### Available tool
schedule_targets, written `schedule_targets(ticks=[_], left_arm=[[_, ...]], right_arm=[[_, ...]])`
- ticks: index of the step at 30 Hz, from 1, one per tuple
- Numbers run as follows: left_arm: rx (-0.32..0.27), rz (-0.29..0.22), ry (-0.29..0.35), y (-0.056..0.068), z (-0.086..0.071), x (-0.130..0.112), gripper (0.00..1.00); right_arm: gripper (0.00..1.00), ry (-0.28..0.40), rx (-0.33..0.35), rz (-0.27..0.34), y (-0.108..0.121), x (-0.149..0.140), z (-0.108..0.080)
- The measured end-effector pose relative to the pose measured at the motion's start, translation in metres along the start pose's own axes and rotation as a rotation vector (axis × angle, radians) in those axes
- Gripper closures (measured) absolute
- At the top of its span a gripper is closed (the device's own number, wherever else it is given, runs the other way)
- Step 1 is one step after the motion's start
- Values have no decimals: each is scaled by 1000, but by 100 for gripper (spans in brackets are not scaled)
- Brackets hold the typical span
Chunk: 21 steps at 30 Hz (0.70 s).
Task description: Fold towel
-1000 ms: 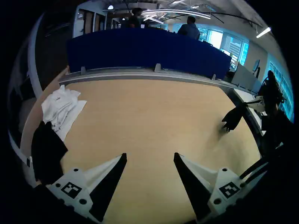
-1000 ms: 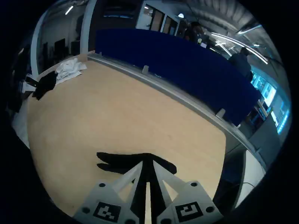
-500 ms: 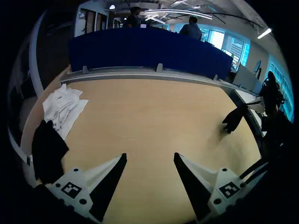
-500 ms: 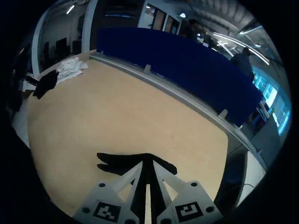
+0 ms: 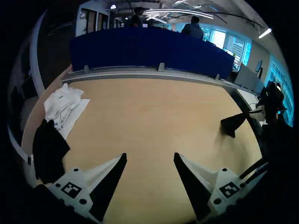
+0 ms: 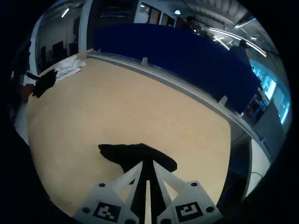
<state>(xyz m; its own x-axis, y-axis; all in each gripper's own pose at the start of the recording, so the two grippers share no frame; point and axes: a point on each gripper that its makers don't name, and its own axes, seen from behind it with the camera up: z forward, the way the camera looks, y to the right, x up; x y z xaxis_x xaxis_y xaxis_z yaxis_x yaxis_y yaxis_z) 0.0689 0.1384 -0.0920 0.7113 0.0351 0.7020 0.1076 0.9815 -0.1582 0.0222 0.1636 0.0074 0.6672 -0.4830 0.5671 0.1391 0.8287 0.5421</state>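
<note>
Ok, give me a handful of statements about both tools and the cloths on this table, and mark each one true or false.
1. The right tool is shut on the black towel. True.
2. The left tool grips the white cloth. False: its fingers stand apart over bare table, and the white cloth lies far off by the table's edge.
3. A dark cloth lies right next to the white cloth. True.
4. The divider behind the table is red. False: it is blue.
</note>
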Motion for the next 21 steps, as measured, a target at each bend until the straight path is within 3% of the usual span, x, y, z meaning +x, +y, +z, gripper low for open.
schedule_targets(ticks=[14,21], left_arm=[[-13,21,-8,12,5,4,7],[-12,23,-14,12,6,2,7]], right_arm=[[96,-113,0,34,1,-81,-3],[96,-179,-3,70,-1,-117,-2]])
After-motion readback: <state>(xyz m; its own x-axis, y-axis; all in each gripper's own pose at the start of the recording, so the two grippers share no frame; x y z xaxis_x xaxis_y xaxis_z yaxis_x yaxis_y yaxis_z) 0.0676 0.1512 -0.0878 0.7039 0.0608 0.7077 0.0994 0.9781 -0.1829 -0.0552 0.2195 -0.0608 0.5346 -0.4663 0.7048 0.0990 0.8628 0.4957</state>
